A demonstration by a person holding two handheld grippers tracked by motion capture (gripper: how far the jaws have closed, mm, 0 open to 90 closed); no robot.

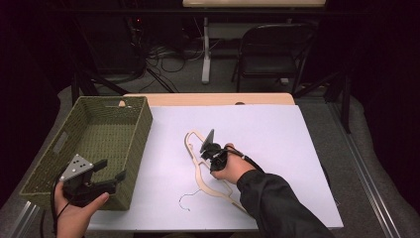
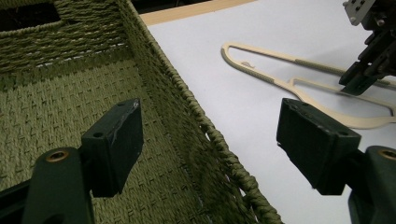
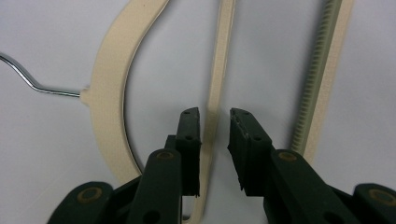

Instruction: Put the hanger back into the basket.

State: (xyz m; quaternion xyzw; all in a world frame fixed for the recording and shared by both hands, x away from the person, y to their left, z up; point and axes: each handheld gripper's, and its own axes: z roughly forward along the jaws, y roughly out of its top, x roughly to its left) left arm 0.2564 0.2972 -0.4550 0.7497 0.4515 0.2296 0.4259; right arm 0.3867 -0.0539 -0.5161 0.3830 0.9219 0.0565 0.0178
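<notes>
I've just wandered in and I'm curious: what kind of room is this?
Probably a lab or recording workspace: a table under a white sheet, tangled dark cables on the floor, a black folding chair, and dark surroundings beyond.

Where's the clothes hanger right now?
In the high view the hanger lies flat on the white sheet, right of the woven basket, with the right gripper down over its thin inner bar.

One cream hanger [image 1: 208, 168], one green woven basket [image 1: 143, 126], two tongs, one white sheet [image 1: 277, 139], one chair [image 1: 270, 49]
</notes>
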